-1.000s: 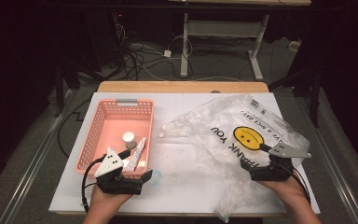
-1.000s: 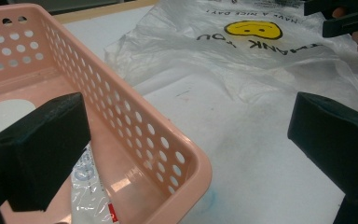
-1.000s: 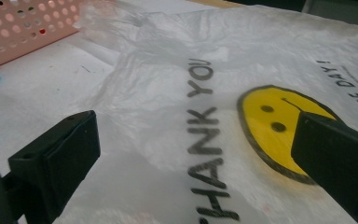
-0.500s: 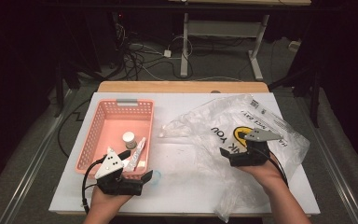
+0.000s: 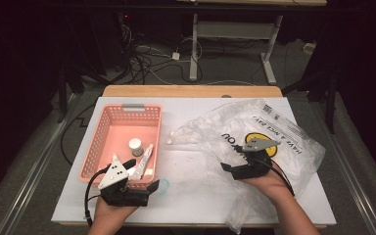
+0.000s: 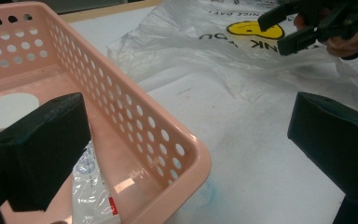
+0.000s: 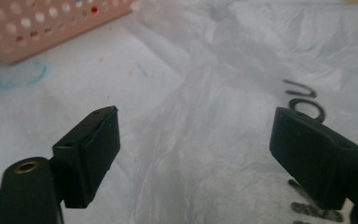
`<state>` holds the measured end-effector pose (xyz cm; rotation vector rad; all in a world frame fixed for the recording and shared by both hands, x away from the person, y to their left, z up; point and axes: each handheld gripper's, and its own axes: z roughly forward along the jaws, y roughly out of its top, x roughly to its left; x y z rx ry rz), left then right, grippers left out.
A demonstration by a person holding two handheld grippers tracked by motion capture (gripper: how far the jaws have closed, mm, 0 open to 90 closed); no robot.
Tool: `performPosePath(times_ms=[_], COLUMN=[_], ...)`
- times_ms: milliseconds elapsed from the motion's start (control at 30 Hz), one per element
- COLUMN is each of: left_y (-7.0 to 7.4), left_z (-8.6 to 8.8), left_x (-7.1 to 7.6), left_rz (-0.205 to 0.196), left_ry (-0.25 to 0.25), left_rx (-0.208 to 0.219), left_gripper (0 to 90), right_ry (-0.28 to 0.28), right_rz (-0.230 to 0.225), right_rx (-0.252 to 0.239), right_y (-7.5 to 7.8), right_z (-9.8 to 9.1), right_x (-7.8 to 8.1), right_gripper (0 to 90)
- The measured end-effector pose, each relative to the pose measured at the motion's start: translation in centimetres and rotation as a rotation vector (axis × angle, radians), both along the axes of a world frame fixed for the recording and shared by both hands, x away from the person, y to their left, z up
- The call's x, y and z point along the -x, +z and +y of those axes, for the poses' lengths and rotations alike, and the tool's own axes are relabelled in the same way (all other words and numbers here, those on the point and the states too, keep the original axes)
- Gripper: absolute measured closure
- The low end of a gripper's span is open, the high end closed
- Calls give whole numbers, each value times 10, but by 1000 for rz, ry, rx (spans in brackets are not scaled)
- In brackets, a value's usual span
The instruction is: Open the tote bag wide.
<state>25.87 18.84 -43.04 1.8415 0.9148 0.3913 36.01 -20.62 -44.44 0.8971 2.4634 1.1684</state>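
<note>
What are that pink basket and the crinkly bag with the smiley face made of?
The basket looks like moulded plastic, smooth and slightly glossy, its walls punched with rows of holes. The bag seems to be thin translucent plastic film: it wrinkles, catches the light and lets the table show through.

The clear plastic bag (image 5: 269,132) carries a yellow smiley face (image 5: 262,147) with black print around it: "THANK YOU" on one side, partly hidden, and "HAVE A NICE DAY" on the other, read upside down from the high view. A small printed panel near its far corner is too small to read
</note>
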Motion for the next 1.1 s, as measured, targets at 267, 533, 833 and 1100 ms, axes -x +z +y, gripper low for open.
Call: performPosePath(times_ms=[267, 533, 833, 1100], left_y=[0, 1, 1, 1], left_z=[1, 2, 0, 0], left_x=[1, 1, 1, 1], left_rz=[-3, -7, -4, -4], left_ry=[-9, -10, -16, -11], left_rx=[-5, -3, -5, -5], left_gripper=[0, 0, 0, 0], right_ry=[14, -12, -59, -22], right_rz=[43, 22, 5, 27], right_rx=[122, 157, 85, 91], right_y=[-25, -29, -18, -26], right_z=[9, 6, -10, -11], right_x=[-2, -3, -3, -6], right_gripper=[250, 423, 487, 609])
